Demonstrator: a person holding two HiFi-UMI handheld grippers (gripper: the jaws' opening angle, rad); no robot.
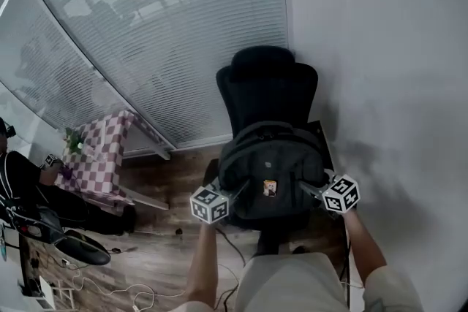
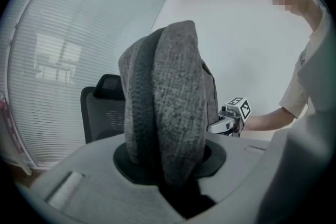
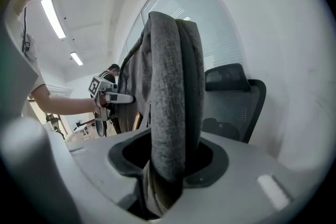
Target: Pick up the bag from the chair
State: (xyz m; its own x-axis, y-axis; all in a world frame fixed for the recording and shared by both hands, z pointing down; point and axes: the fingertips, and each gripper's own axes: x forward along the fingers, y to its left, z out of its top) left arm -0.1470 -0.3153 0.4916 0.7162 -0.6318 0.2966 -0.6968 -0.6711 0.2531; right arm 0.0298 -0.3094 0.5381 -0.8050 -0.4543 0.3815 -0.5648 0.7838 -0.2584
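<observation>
A dark grey backpack (image 1: 270, 172) sits upright in front of the backrest of a black office chair (image 1: 268, 88); the bag hides the seat, so I cannot tell whether it rests there. My left gripper (image 1: 235, 191) is shut on the bag's left padded strap (image 2: 168, 97). My right gripper (image 1: 312, 189) is shut on the right padded strap (image 3: 170, 97). In the left gripper view the strap fills the jaws, and the right gripper (image 2: 233, 115) shows beyond it. The right gripper view shows the left gripper (image 3: 111, 96) past the bag and the chair (image 3: 236, 105) behind.
A white wall (image 1: 395, 69) stands right of the chair and a glass wall with blinds (image 1: 161, 25) stands behind it. A small table with a checkered cloth (image 1: 99, 157) stands at the left. Cables (image 1: 110, 288) lie on the wooden floor.
</observation>
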